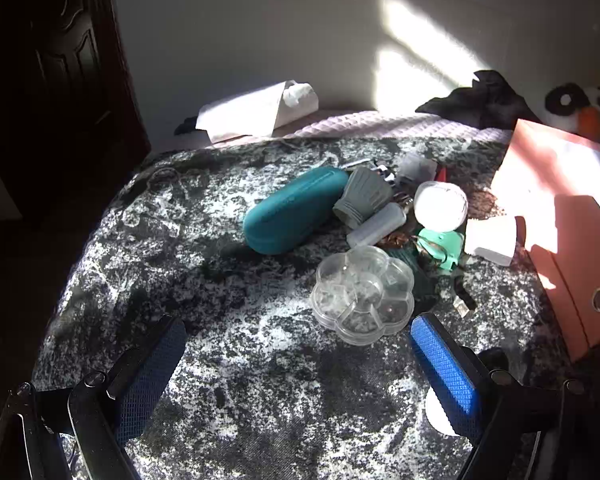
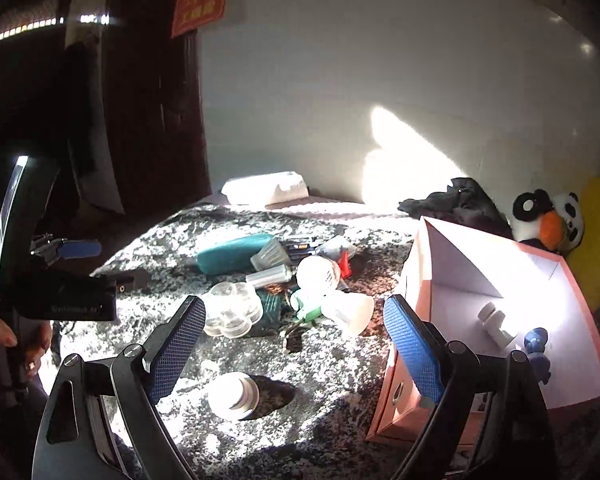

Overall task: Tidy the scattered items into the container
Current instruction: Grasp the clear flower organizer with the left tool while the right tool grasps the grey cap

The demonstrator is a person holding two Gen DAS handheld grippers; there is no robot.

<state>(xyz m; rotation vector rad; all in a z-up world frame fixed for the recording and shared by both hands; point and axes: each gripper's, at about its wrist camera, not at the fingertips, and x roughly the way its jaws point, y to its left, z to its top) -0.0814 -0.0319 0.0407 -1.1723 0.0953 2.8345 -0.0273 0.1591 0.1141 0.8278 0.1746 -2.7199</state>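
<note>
Hovering spread and empty, the left tongs (image 1: 298,344) face a clear flower-shaped box (image 1: 363,294) at twelve o'clock, the teal case (image 1: 294,210) behind it; from the right wrist, the right tongs (image 2: 294,338) gape empty, the pink box (image 2: 512,320) at three o'clock holding a white bottle (image 2: 496,322).

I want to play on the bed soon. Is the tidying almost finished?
Not yet. Only a white bottle and a small blue piece lie in the pink box. Both grippers, left and right, are open and hold nothing. The teal case, flower-shaped box and others wait on the blanket.
</note>
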